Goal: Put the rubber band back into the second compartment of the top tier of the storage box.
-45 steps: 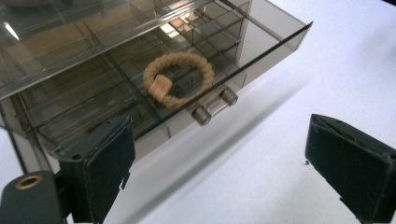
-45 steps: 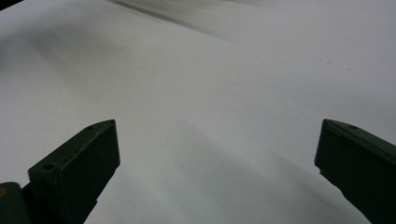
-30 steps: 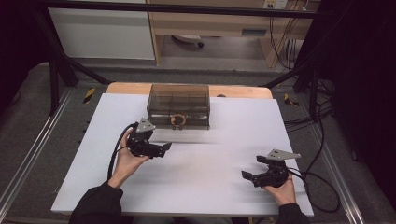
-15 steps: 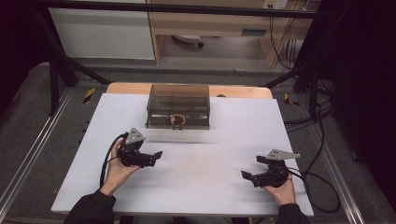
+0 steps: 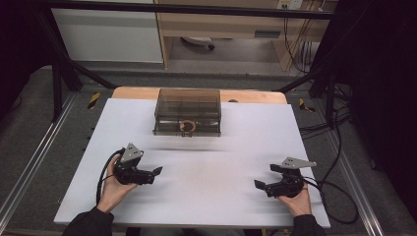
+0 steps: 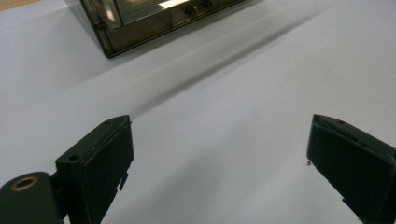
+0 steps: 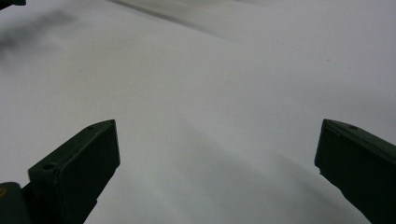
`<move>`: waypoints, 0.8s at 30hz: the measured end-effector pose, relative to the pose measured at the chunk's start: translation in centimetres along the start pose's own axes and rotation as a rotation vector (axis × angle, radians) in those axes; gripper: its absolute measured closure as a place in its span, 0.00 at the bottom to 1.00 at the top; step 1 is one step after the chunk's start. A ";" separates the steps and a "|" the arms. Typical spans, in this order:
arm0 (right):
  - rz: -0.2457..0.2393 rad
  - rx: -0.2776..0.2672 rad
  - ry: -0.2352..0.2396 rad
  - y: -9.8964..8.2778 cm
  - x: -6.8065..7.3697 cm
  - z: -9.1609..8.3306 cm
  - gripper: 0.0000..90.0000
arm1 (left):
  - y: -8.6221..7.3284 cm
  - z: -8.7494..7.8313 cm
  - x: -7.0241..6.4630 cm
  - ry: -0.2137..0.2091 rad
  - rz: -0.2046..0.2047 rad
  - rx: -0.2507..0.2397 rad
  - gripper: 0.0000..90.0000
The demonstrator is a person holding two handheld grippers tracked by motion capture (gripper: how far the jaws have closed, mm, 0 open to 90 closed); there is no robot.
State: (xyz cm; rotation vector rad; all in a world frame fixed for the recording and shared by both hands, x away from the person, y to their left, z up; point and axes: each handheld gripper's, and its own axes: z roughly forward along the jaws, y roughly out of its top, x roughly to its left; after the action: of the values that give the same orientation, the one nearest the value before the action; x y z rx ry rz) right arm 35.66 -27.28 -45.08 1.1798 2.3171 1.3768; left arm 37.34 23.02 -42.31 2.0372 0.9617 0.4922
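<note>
High view: smoked transparent box point(image 5: 187, 112) sits at upper centre of the frame, on the far part of the white tabletop point(image 5: 216, 162), lid on. A small brown ring point(image 5: 187, 126) shows at the middle of its near wall; I cannot tell whether it lies inside or is mounted on the front.

Left tongs point(image 5: 150, 174) are in the lower left of the frame, held in the left hand point(image 5: 114, 183), tips pointing toward frame right. They lie below and left of the box, well apart from it, with bare tabletop between. In the left gripper view the jaws stand wide, nothing between them but white surface; a corner of the box point(image 6: 140, 23) shows at the upper left of that frame, beyond the jaw tips and not touched.

Right tongs point(image 5: 263, 185) are in the lower right of the high view, held in the right hand point(image 5: 295, 199), tips pointing toward frame left. They lie below and right of the box, well apart from it. In the right gripper view the jaws are spread wide over plain white tabletop, holding nothing.

The two tongs are well apart from each other, tips turned inward toward frame centre. Black cable point(image 5: 339, 196) trails from the right tongs off the right edge of the tabletop.
</note>
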 end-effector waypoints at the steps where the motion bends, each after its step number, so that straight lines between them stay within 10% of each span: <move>1: 0.000 0.000 0.000 0.0 0.0 0.0 0.01 | -0.2 -0.1 0.0 0.001 -0.005 0.000 0.07; 24: 0.005 -0.004 0.004 0.0 0.0 0.0 0.01 | -3.3 -1.4 0.6 0.000 -0.007 0.011 0.07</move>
State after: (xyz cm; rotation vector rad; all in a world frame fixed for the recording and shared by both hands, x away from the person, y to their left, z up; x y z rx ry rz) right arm 35.66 -27.28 -45.06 1.1839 2.3151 1.3864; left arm 35.32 25.51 -44.14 2.0425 0.9734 0.4835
